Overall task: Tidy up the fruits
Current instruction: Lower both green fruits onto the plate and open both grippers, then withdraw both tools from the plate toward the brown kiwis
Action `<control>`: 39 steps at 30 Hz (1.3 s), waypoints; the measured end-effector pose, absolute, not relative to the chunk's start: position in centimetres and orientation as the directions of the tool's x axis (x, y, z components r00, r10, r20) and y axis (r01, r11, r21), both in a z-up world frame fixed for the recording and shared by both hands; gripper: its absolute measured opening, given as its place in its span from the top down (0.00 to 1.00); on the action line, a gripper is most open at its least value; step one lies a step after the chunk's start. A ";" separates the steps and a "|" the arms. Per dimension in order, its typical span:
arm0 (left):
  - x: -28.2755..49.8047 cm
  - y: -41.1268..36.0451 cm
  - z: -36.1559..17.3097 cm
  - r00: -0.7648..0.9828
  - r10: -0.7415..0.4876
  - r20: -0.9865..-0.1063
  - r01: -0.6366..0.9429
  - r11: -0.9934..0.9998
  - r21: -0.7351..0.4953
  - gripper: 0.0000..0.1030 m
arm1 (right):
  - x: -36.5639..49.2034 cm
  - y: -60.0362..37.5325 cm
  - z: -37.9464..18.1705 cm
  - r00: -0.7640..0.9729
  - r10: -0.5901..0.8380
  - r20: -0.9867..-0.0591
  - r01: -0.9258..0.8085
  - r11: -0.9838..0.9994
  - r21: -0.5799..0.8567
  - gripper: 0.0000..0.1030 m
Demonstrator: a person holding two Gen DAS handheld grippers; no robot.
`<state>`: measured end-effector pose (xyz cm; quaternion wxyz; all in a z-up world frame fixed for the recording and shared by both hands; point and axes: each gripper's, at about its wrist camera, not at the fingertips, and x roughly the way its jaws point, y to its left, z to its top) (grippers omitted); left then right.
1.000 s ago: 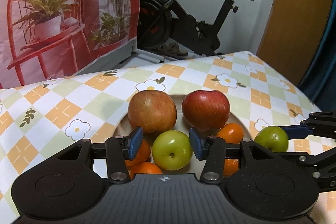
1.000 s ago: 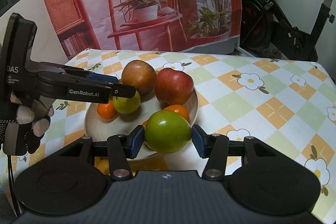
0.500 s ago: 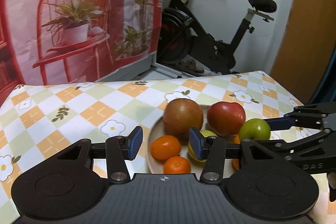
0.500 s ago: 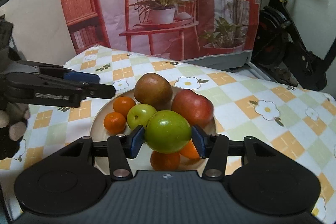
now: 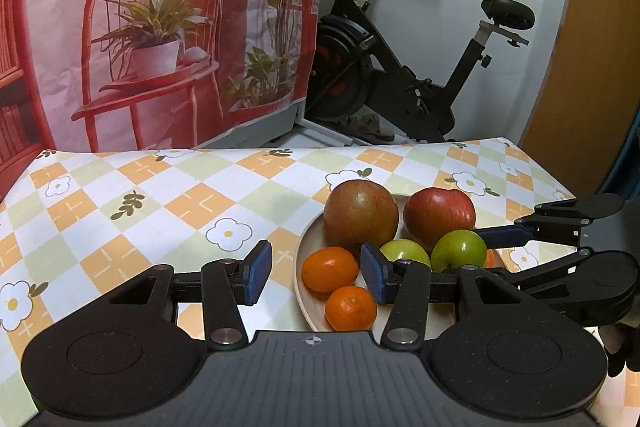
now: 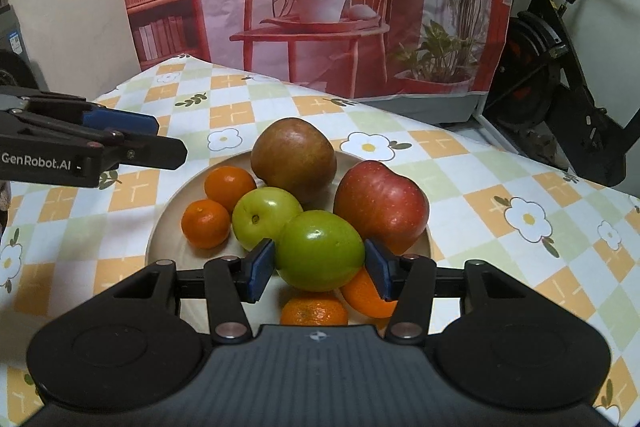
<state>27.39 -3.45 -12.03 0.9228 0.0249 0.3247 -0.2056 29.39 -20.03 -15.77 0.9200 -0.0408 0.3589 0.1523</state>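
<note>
Right wrist view: my right gripper (image 6: 319, 269) has both blue pads against the flanks of a green apple (image 6: 320, 255), so I read it as gripped and lifted, hanging over the near part of the plate (image 6: 170, 205).
Under the held apple: two oranges, one right below (image 6: 314, 311) and one half hidden behind the right-hand pad (image 6: 362, 293); I judge no bare plate directly beneath.
Just past the held apple: a second green apple (image 6: 266, 217) up and to the left in this view, looking to touch it, though I cannot tell for sure; a red apple (image 6: 380, 205) up and to the right.
Farther out: a russet apple (image 6: 294, 155) at the back of the plate, two more oranges (image 6: 230, 187) (image 6: 206, 223) on its left side.
Free spot, as I judge it: only the bare strip along the left front rim, left of the held fruit; otherwise it settles in the dip between second green apple and red apple.
Left gripper (image 5: 316, 273): jaws part open with nothing between the pads, poised over the plate's left edge; the nearest orange is only seen through the gap.
Left gripper from the right wrist view: it (image 6: 120, 143) sits out left over the tablecloth (image 6: 500, 183), apart from the fruit.
Nearer hand: the right one, already carrying the piece to be placed.
Long axis: none to speak of; the apple is near round, stem dimple facing up toward the camera.
Risk, as I see it: releasing onto rounded oranges could let it roll off the near rim.
</note>
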 end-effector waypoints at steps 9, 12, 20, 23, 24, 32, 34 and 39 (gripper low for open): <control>26.3 -3.4 -11.7 0.707 -0.363 -0.607 0.401 0.913 -0.079 0.49 | 28.5 -20.0 -15.0 0.701 0.249 -0.668 -0.301 0.953 0.039 0.43; 25.5 -3.4 -11.4 0.710 -0.362 -0.604 0.403 0.912 -0.072 0.49 | 27.6 -20.2 -14.4 0.708 0.257 -0.658 -0.298 0.953 0.052 0.43; 22.7 -3.4 -10.5 0.722 -0.358 -0.592 0.415 0.909 -0.043 0.49 | 25.0 -20.4 -12.7 0.729 0.280 -0.625 -0.290 0.953 0.089 0.44; 21.6 -3.3 -10.2 0.730 -0.354 -0.584 0.413 0.910 -0.035 0.49 | 24.0 -20.4 -12.3 0.732 0.283 -0.620 -0.284 0.954 0.100 0.44; 21.3 -3.3 -10.1 0.731 -0.355 -0.582 0.413 0.910 -0.036 0.49 | 23.7 -20.4 -12.2 0.734 0.284 -0.617 -0.282 0.954 0.104 0.44; 19.4 -3.3 -9.7 0.735 -0.345 -0.583 0.407 0.913 -0.027 0.49 | 21.2 -20.7 -12.0 0.741 0.288 -0.606 -0.252 0.957 0.145 0.44; 19.0 -3.3 -9.9 0.732 -0.344 -0.588 0.411 0.912 -0.022 0.49 | 20.7 -20.6 -12.2 0.738 0.289 -0.610 -0.252 0.956 0.149 0.44; 18.2 -2.9 -10.2 0.724 -0.353 -0.592 0.416 0.909 -0.034 0.49 | 19.8 -20.4 -12.8 0.727 0.291 -0.622 -0.251 0.956 0.154 0.45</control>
